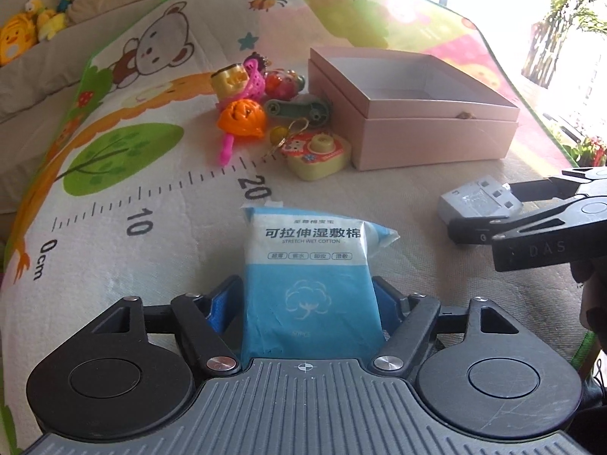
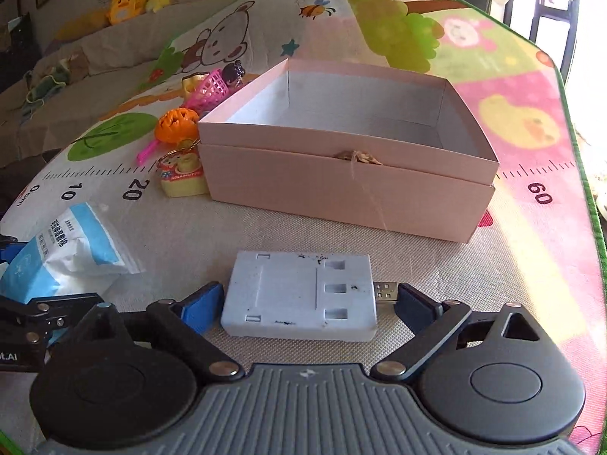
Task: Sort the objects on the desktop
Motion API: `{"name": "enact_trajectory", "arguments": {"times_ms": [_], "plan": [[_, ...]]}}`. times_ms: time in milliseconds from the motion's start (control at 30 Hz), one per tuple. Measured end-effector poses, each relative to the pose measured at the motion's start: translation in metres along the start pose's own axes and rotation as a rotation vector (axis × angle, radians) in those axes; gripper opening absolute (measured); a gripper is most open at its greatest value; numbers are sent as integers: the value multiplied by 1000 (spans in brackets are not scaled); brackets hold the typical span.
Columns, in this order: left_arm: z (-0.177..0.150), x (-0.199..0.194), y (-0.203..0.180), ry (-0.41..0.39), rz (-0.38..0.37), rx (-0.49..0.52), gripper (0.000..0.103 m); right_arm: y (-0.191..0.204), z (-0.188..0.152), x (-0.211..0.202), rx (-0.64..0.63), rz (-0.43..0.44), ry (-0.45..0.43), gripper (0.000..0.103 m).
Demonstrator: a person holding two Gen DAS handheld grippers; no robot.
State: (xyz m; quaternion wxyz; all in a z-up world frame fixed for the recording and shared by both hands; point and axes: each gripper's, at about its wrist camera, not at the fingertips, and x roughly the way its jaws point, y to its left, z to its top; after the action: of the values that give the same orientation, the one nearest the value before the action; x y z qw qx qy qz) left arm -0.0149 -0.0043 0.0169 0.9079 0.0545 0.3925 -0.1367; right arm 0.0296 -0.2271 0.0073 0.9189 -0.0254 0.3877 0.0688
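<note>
A blue and white wet cotton pack (image 1: 311, 273) lies on the mat, and my left gripper (image 1: 309, 303) is shut on its near end. The pack also shows in the right wrist view (image 2: 72, 250). A grey USB adapter block (image 2: 299, 295) lies flat between the fingers of my right gripper (image 2: 303, 303), which is open around it with small gaps on both sides. The block also shows in the left wrist view (image 1: 474, 203), with the right gripper (image 1: 489, 208) around it. An open, empty pink box (image 2: 341, 185) stands just beyond the block.
A pile of small toys lies left of the box: an orange pumpkin (image 1: 241, 115), a pink basket (image 1: 254, 79), a yellow toy camera (image 1: 318, 155), a green part (image 1: 299, 108). The play mat (image 1: 114, 204) has a printed ruler. Plush toys (image 2: 125, 0) sit far back.
</note>
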Motion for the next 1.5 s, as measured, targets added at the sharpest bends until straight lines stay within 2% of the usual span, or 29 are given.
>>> {"name": "enact_trajectory", "arguments": {"times_ms": [33, 100, 233, 333, 400, 533, 600, 667, 767, 833, 900, 1000, 1133, 1300, 1400, 1467, 1500], "plan": [[1, -2, 0, 0, -4, 2, 64, 0, -2, -5, -12, 30, 10, 92], [1, -6, -1, -1, -9, 1, 60, 1, -10, -17, -23, 88, 29, 92], [5, -23, -6, -27, -28, 52, 58, 1, -21, -52, -62, 195, 47, 92], [25, -51, -9, -106, -63, 86, 58, -4, -12, -93, -86, 244, -18, 91], [44, -69, -10, -181, -76, 97, 58, -11, 7, -132, -110, 228, -142, 91], [94, -84, -25, -348, -74, 129, 58, -29, 58, -187, -126, 70, -400, 92], [118, -74, -34, -381, -85, 141, 58, -41, 85, -195, -104, 2, -486, 92], [138, -56, -44, -392, -92, 144, 58, -54, 109, -190, -77, -30, -513, 92], [163, -15, -59, -402, -116, 124, 61, -66, 132, -170, -56, -43, -505, 92], [170, 15, -64, -382, -124, 130, 75, -74, 143, -146, -46, -41, -481, 92], [164, 32, -61, -359, -96, 119, 82, -80, 149, -118, -25, -35, -437, 92], [138, 37, -44, -307, -115, 99, 92, -92, 151, -76, 11, -20, -349, 92], [100, 33, -15, -271, -71, 77, 96, -98, 143, -30, 25, -11, -234, 92], [74, 46, 13, -194, -16, 40, 97, -88, 125, 10, -2, 3, -125, 92], [70, 58, 18, -157, -21, 23, 97, -83, 128, 27, -3, -26, -111, 90], [70, 63, 17, -152, -47, 34, 97, -83, 140, 35, 5, -31, -122, 83], [70, 65, 15, -149, -59, 46, 97, -84, 146, 40, 11, -35, -128, 84]]}}
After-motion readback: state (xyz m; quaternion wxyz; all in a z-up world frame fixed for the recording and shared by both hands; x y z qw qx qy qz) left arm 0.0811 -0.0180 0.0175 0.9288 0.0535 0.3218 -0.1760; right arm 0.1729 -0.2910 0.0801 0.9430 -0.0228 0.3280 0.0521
